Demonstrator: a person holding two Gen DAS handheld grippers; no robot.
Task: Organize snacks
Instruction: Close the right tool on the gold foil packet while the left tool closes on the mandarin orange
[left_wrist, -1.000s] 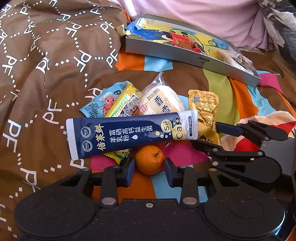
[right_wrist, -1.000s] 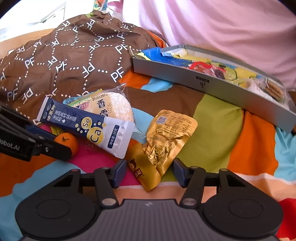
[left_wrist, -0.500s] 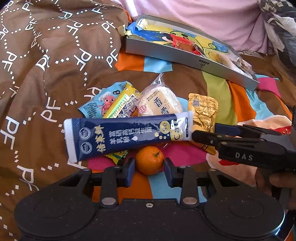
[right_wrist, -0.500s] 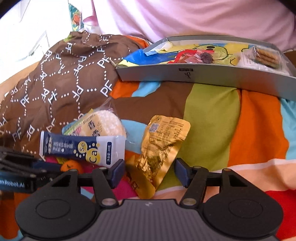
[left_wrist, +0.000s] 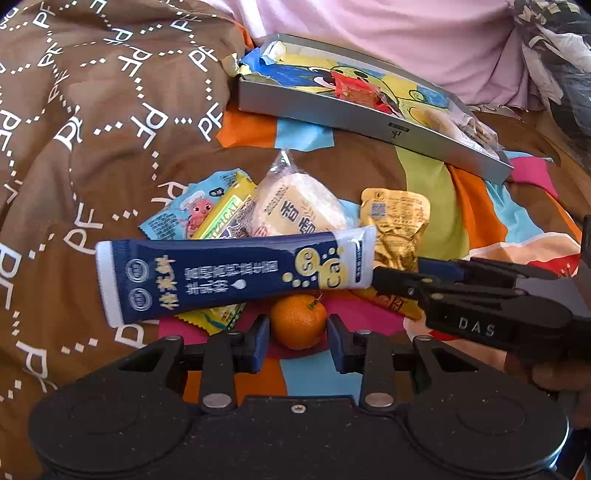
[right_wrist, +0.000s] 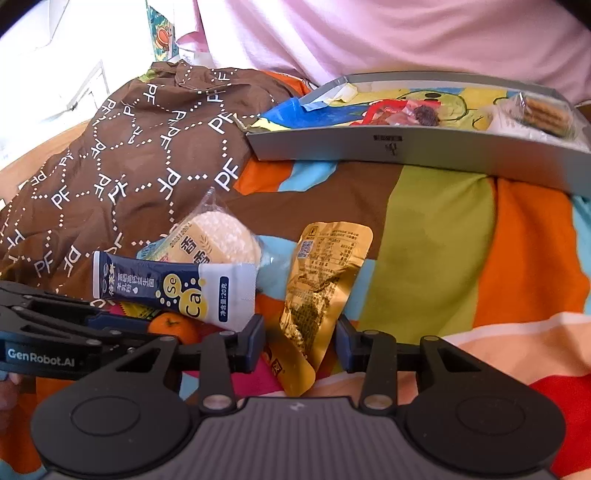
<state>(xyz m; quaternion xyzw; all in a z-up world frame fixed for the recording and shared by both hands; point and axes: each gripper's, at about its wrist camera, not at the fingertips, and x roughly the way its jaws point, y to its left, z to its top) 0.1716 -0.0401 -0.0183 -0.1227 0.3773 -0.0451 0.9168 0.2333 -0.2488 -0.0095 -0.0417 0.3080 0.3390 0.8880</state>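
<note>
A small orange (left_wrist: 298, 321) lies on the colourful bedsheet, right between the open fingers of my left gripper (left_wrist: 297, 343). A gold foil packet (right_wrist: 321, 280) lies lengthwise between the fingers of my right gripper (right_wrist: 300, 341), which is open but narrowed close to the packet's edges. In the left wrist view the right gripper (left_wrist: 399, 273) reaches in from the right over the gold packet (left_wrist: 395, 225). A grey tray (left_wrist: 369, 122) at the back holds a cartoon-printed bag, red wrappers and biscuits.
A navy sachet (left_wrist: 229, 277) lies across a rice cracker pack (left_wrist: 299, 210), a yellow bar (left_wrist: 221, 210) and a light blue packet (left_wrist: 184, 214). A brown patterned blanket (left_wrist: 92, 129) is heaped on the left. Pink cloth (right_wrist: 369, 37) rises behind the tray.
My right gripper has moved forward over the gold packet and its fingers have narrowed around it. The left gripper stays around the orange.
</note>
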